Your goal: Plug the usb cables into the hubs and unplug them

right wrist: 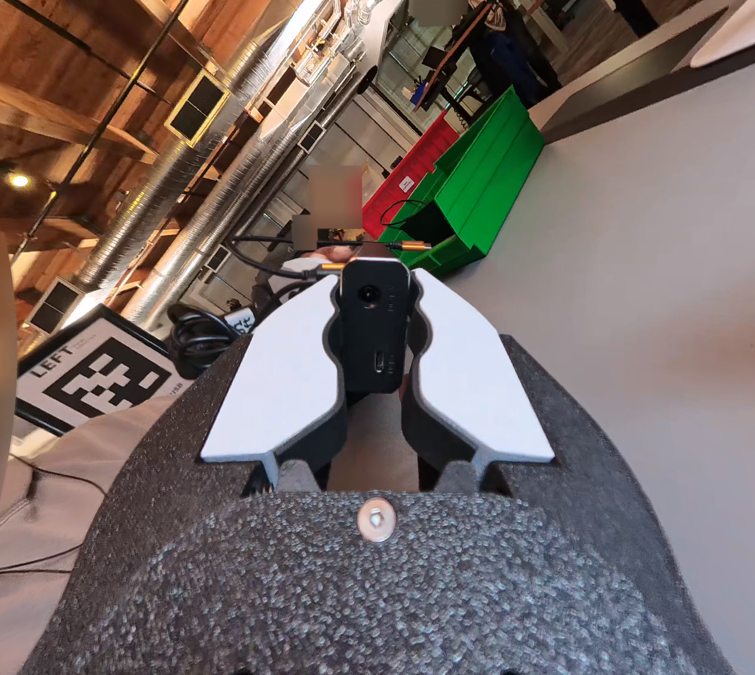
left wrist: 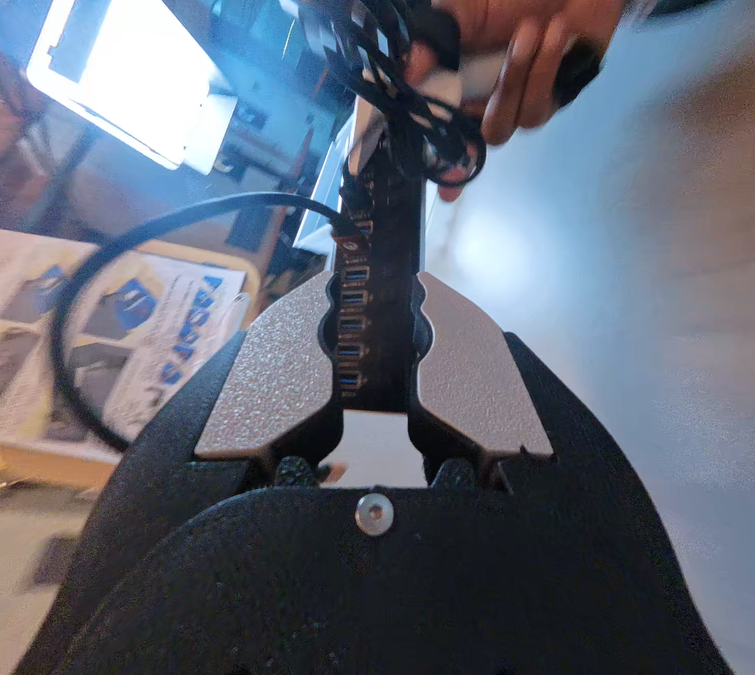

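Observation:
In the left wrist view my left gripper [left wrist: 374,279] is shut on a long black USB hub [left wrist: 388,328] with a row of several blue ports. A black cable [left wrist: 122,243] loops in from the left, and its orange-collared plug [left wrist: 347,234] sits in a far port. Beyond the hub's far end a person's hand [left wrist: 531,22] holds a blurred bundle of black cables [left wrist: 408,104]. In the right wrist view my right gripper [right wrist: 374,279] is shut on the end of a black hub [right wrist: 374,328] with a round socket and a small port. Two cables with orange plugs [right wrist: 414,245] lie just beyond it.
A green bin [right wrist: 482,181] and a red bin [right wrist: 412,165] stand on the grey table [right wrist: 613,287] ahead. The left gripper's marker plate [right wrist: 98,373] and a coiled black cable [right wrist: 196,332] are at lower left. Printed packaging [left wrist: 163,320] lies left of the left gripper.

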Tool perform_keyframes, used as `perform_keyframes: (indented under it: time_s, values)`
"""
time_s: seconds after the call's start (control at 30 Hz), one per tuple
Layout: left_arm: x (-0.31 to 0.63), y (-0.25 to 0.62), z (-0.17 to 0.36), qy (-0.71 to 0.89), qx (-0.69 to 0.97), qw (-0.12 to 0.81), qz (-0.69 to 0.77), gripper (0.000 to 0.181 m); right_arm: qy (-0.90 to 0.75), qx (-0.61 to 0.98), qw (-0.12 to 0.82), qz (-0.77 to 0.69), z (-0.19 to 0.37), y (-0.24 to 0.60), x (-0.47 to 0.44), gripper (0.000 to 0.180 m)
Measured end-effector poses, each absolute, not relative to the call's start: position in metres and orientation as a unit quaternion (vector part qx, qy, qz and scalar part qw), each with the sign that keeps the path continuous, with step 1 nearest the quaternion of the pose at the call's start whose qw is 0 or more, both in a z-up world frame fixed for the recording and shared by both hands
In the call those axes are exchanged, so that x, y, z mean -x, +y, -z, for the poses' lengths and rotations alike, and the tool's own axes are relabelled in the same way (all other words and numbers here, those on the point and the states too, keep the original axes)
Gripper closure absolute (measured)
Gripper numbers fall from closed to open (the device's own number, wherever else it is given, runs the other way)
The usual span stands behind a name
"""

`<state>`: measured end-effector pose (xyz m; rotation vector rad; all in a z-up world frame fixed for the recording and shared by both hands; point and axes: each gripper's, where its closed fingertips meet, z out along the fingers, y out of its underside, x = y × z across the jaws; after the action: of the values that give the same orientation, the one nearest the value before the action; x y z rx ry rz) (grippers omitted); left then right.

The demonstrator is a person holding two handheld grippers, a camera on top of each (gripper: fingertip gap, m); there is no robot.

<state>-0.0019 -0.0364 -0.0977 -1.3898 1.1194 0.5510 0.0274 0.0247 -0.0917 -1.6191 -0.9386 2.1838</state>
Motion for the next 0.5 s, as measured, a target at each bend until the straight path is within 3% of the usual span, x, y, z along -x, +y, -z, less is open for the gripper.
perform_keyframes:
  time_s: [0.17,0.23,0.3,0.4,0.5]
  values:
    - [-0.029,-0.102,0.042,0.458,0.600,0.640,0.143,0.150,-0.351,0.526,0.183,-0.753,0.072,0.045,-0.048,0.152]
    - [-0.011,-0.121,-0.009,0.394,0.537,0.710,0.231,0.163,-0.380,0.501,0.193,-0.753,0.061,0.046,-0.057,0.152]
    - [0.022,-0.120,-0.033,0.320,0.521,0.738,0.286,0.164,-0.443,0.459,0.218,-0.738,0.049,0.037,-0.066,0.152]
    - [0.046,-0.089,-0.009,0.273,0.576,0.704,0.314,0.152,-0.547,0.385,0.241,-0.703,0.036,0.008,-0.074,0.151]
    - [-0.001,-0.076,0.041,0.315,0.615,0.585,0.425,0.121,-0.623,0.313,0.208,-0.686,0.026,-0.026,-0.071,0.152]
